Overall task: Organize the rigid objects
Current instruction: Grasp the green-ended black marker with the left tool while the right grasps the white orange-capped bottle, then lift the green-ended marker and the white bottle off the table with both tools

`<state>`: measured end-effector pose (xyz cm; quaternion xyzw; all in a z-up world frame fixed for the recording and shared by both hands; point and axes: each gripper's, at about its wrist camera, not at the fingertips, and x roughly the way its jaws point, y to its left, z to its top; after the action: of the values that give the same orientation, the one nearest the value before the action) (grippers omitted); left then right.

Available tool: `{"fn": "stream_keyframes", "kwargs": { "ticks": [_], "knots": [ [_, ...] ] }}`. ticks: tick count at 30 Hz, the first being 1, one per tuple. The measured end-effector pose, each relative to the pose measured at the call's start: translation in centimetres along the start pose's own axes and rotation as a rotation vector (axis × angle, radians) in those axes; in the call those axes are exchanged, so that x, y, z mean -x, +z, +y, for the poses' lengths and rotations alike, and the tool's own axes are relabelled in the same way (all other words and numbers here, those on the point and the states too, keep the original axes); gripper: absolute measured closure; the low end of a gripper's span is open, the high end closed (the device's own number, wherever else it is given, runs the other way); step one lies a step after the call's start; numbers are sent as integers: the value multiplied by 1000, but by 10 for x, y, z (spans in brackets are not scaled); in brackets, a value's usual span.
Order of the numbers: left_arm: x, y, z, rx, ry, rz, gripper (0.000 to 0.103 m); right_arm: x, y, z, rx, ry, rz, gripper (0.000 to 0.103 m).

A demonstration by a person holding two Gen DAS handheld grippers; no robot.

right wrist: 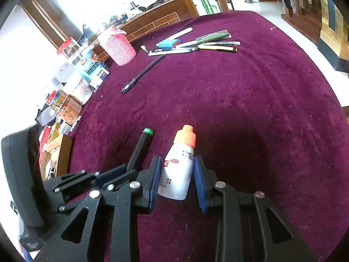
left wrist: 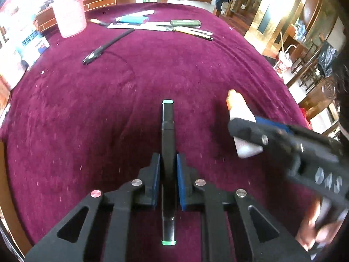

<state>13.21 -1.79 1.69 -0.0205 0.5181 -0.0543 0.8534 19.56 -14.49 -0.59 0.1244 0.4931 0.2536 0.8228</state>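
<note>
The left gripper [left wrist: 168, 163] pinches one black marker [left wrist: 167, 118] (green-capped ends) in nearly closed jaws. The right gripper [right wrist: 176, 174] has its jaws spread wider, clamping one white bottle [right wrist: 177, 172].

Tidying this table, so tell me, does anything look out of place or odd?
One black pen lies alone, angled away from the pile of pens beside the pink basket. Nothing looks spilled or broken.
</note>
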Motion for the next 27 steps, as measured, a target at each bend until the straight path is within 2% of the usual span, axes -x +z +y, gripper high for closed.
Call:
{"fn": "stream_keyframes", "kwargs": {
  "ticks": [6,11,18,27],
  "knots": [
    [28,-51,10,3,5,-45,91,-6,-11,23,80,49,24,77],
    [48,-89,16,-4,24,-77,91,-14,-29,56,198,69,63,77],
    [49,-95,11,-32,65,-114,91,-25,-41,64,247,27,94,77],
    [59,-104,5,-44,117,-185,91,-20,-40,64,240,42,75,78]
  ]
}}
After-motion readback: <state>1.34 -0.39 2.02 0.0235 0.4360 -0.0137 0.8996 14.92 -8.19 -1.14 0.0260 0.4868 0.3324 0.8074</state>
